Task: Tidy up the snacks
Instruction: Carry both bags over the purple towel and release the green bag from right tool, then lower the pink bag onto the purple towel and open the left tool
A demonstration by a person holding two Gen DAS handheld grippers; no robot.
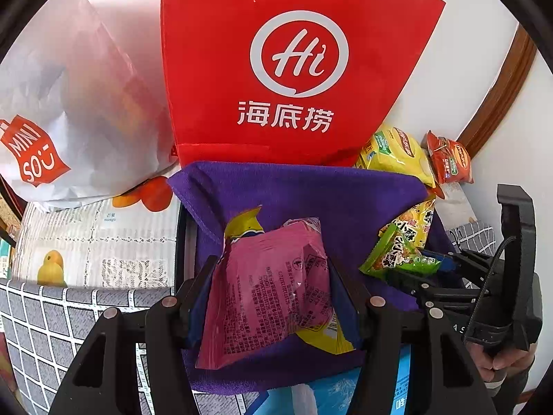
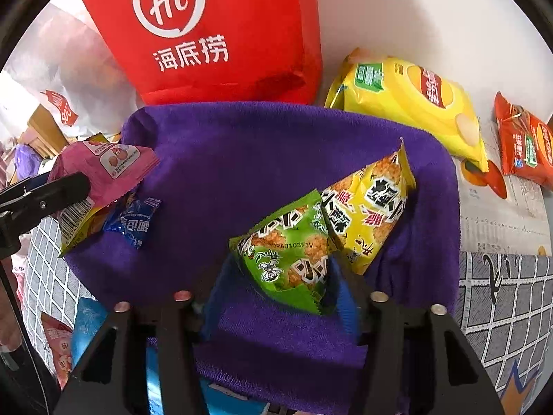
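Two hand-held grippers work over a container draped in a purple towel point(image 2: 262, 145), where the snacks are being gathered. The left gripper point(image 1: 273, 276) pinches a pink snack packet point(image 1: 273, 283) between its blue-padded fingers above the towel, with a yellow wrapper point(image 1: 321, 339) showing behind it. The right gripper point(image 2: 276, 287) has a green snack packet point(image 2: 287, 252) between its fingers; its left finger stands apart from the packet while the right one lies against its edge, so the grip looks loosened, and the packet's lower end rests on the towel. A yellow snack packet point(image 2: 373, 204) of the same make leans against the green one in the lined container, and a small blue wrapped sweet point(image 2: 134, 221) lies at the towel's far left. Behind the container stands a red bag point(image 2: 214, 34) bearing a white "Hi" speech-bubble logo and Chinese characters; beside it slumps a white paper bag point(image 1: 79, 110) with a red "MINISO" label. A yellow crisp bag point(image 2: 411, 100) and an orange-red crisp bag point(image 2: 525, 141) lie to the right, clear of the towel, against a white wall. Everything sits on a table covered in a grey grid-patterned cloth point(image 2: 501, 297), with a newsprint-style sheet showing fruit point(image 1: 103, 242) laid over part of it. The green packet carries the printed code "260103F1V".
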